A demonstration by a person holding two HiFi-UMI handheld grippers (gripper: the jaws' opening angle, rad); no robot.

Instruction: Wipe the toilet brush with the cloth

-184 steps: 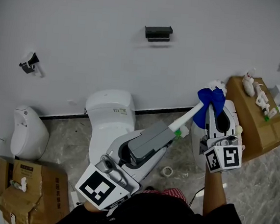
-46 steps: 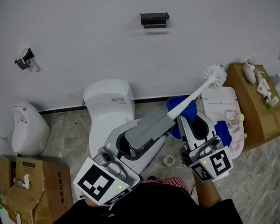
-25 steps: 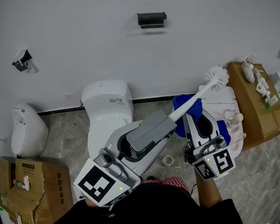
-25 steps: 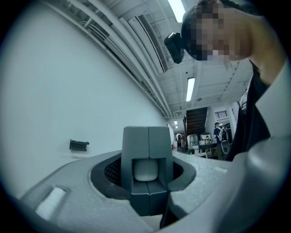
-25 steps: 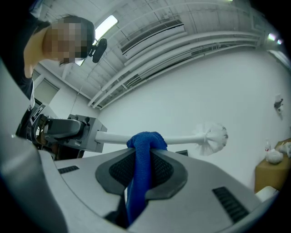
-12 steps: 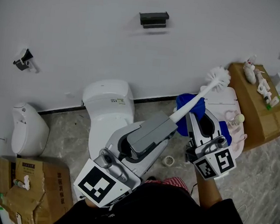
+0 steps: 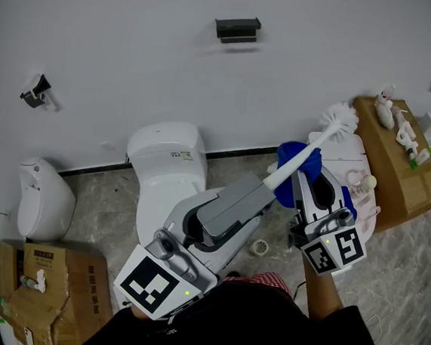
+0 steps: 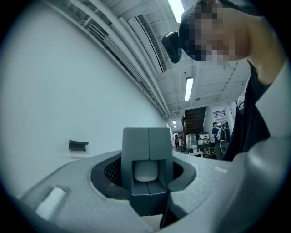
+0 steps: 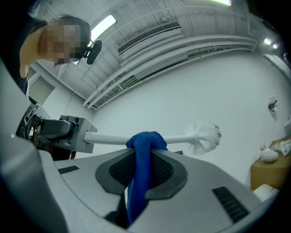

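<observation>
My left gripper (image 7: 263, 188) is shut on the white handle of the toilet brush (image 7: 302, 153), which slants up and right to its white bristle head (image 7: 339, 119) near the wall. In the left gripper view the jaws (image 8: 148, 175) are closed on the handle's white end. My right gripper (image 7: 305, 173) is shut on the blue cloth (image 7: 300, 161), which is wrapped over the handle about midway. The right gripper view shows the blue cloth (image 9: 144, 154) draped on the toilet brush (image 9: 113, 138), with the bristle head (image 9: 204, 135) to the right.
A white toilet (image 7: 171, 179) stands below the left gripper. A white bin (image 7: 40, 198) sits at the left, cardboard boxes (image 7: 34, 287) at the lower left and a box with small items (image 7: 394, 166) at the right. A tape roll (image 7: 259, 247) lies on the floor.
The right gripper and blue cloth have slid up the handle toward the bristle head over the last two seconds. The left gripper and brush have stayed nearly still.
</observation>
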